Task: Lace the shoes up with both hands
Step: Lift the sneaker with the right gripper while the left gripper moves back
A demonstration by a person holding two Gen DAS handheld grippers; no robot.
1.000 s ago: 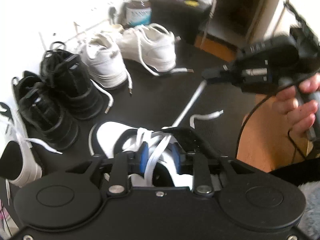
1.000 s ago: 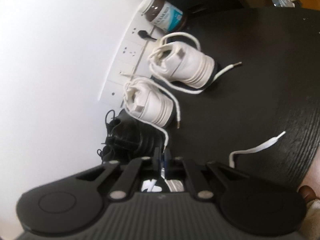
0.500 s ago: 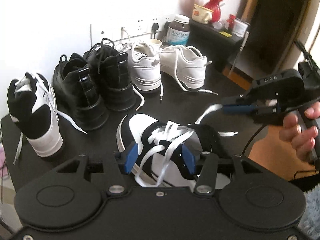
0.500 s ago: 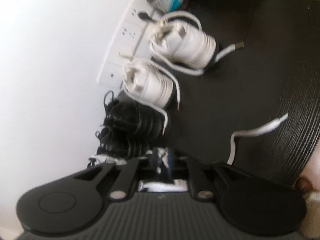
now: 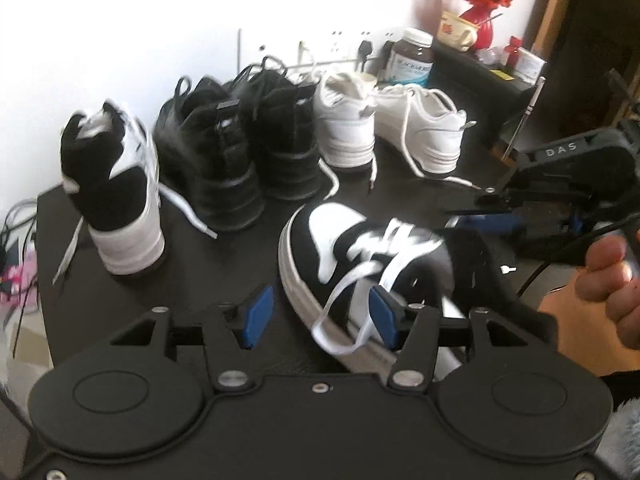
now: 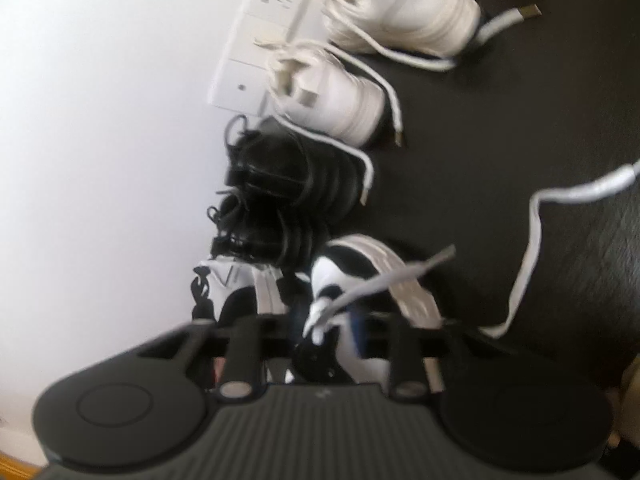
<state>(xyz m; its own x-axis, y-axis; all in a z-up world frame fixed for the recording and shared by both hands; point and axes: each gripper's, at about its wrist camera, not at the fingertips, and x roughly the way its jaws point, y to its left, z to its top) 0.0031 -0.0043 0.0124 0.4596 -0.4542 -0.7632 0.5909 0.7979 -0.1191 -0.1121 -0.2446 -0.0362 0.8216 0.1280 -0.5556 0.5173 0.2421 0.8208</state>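
Left gripper [image 5: 318,316], low in the left wrist view, is spreading its 2 blue pads with a loop of white lace [image 5: 344,300] hanging between them, unpinched. Right gripper [image 6: 332,332] is closing, its pads nearly pressed together on a lace strand at the bottom centre of its own view; at the right edge of the left wrist view a hand [image 5: 604,280] carries it. Just beyond both lies the black-and-white shoe [image 5: 340,240] on the dark tabletop [image 5: 248,264], with 2 black shoes [image 5: 240,152] and 2 white shoes [image 5: 384,124] lined up farther back.
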